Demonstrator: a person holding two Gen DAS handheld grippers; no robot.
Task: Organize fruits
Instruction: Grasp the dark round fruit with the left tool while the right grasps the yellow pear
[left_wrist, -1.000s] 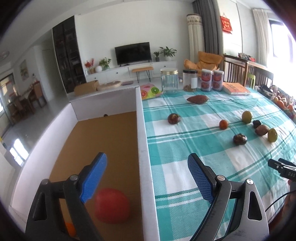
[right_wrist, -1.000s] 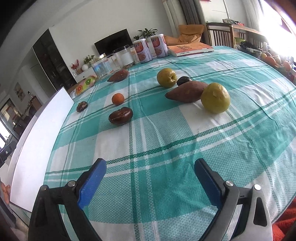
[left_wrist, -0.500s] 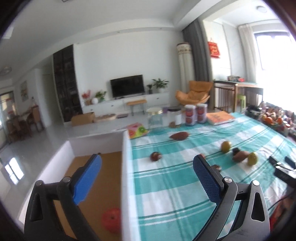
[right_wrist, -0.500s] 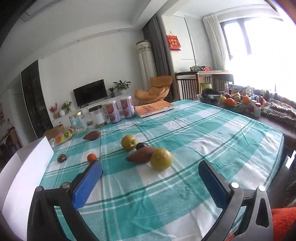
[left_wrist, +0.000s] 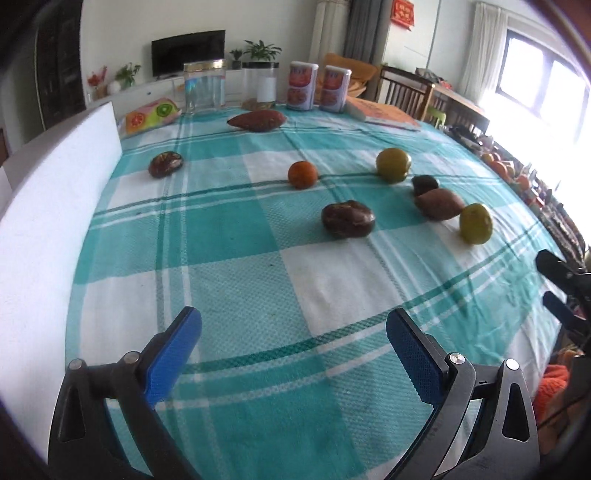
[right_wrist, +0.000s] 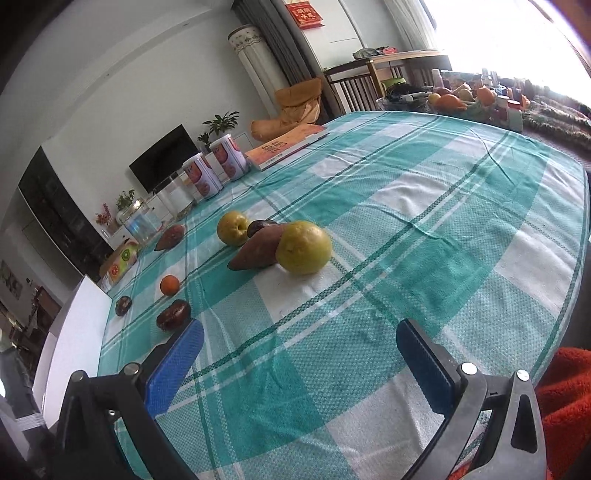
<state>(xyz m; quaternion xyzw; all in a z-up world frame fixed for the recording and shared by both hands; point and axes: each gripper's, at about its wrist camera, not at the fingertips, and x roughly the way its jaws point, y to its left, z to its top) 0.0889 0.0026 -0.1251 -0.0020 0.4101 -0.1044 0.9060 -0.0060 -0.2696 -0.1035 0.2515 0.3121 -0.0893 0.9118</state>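
Left wrist view shows the left gripper (left_wrist: 293, 345) with jaws apart and empty over the teal-and-white checked tablecloth (left_wrist: 236, 236), facing the loose fruits mid-table, likely choosing one; the right gripper (right_wrist: 299, 354) is likewise spread, aimed at the round yellow-green fruit (right_wrist: 303, 247) beside the white box wall (left_wrist: 48, 206)

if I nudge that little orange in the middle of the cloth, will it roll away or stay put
The orange looks round with no flat side, so it would probably roll. The tablecloth is woven and lies flat, which may slow it. It sits apart from the other fruit, so nothing nearby would stop it.
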